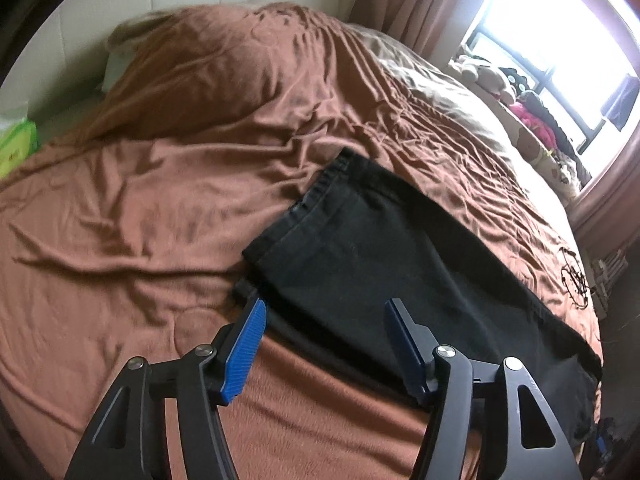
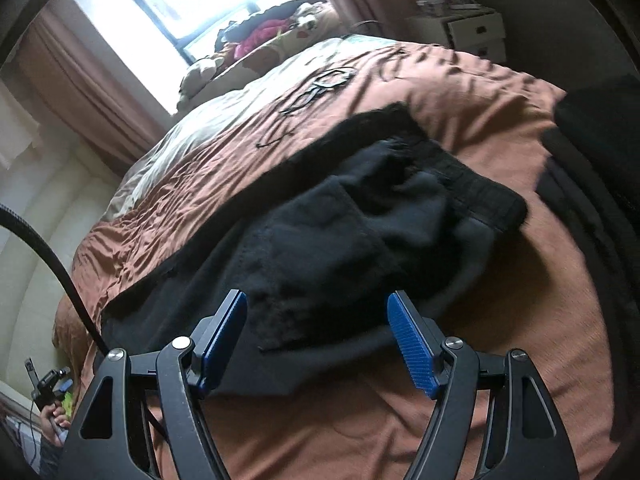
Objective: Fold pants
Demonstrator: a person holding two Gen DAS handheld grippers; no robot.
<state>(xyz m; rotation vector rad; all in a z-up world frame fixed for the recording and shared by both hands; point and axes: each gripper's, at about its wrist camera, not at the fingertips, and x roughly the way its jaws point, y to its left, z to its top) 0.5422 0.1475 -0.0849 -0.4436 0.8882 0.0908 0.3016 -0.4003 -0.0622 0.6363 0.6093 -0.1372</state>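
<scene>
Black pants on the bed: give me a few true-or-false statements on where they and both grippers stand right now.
1. The pants lie on a brown bedspread. True.
2. The left gripper is clamped on the cloth. False: its jaws stand apart above the pants, gripping nothing.
3. The right gripper is open, nothing pinched. True.
4. In the right wrist view the pants lie flat and smooth. False: that end is bunched and rumpled.
5. The pants hang from the window. False: they lie on the bed; the window is beyond its far side.
</scene>
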